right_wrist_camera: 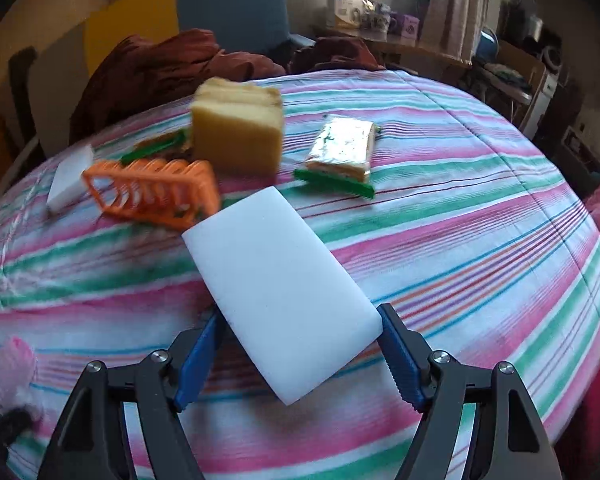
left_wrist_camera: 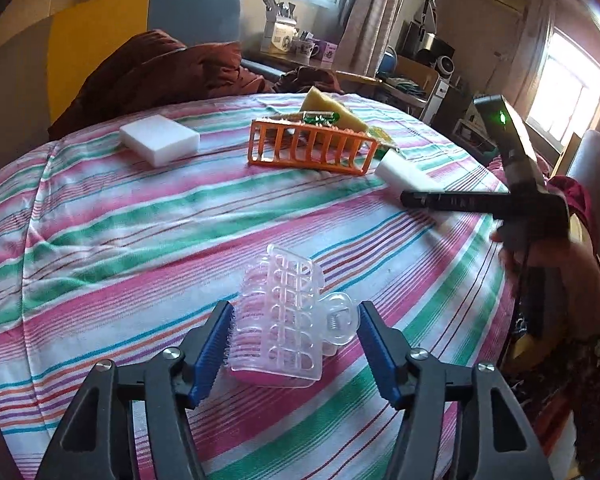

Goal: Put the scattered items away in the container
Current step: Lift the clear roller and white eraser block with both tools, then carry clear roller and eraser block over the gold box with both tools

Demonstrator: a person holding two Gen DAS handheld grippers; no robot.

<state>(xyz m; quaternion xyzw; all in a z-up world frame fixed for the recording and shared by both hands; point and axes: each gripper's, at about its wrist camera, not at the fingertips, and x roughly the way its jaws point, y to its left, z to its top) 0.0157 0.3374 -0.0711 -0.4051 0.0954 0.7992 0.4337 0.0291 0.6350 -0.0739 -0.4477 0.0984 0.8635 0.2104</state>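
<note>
A clear pink hair roller [left_wrist_camera: 280, 324] lies on the striped tablecloth between the fingers of my left gripper [left_wrist_camera: 296, 312], which is open; the left pad touches its side. My right gripper [right_wrist_camera: 300, 314] is shut on a white sponge [right_wrist_camera: 280, 292], held tilted just in front of the orange basket [right_wrist_camera: 152, 192]. In the left wrist view that gripper [left_wrist_camera: 420, 200] and sponge [left_wrist_camera: 400, 172] sit right of the basket [left_wrist_camera: 260, 148]. A yellow sponge [right_wrist_camera: 236, 136] stands in the basket with a green item. Another white sponge [left_wrist_camera: 160, 140] lies far left. A wrapped packet [right_wrist_camera: 340, 148] lies behind.
A green toothed clip [right_wrist_camera: 334, 184] lies in front of the packet. A brown cloth heap [left_wrist_camera: 160, 76] and a blue chair [left_wrist_camera: 192, 12] stand behind the round table. A person's hand [left_wrist_camera: 560, 264] holds the right gripper at the table's right edge.
</note>
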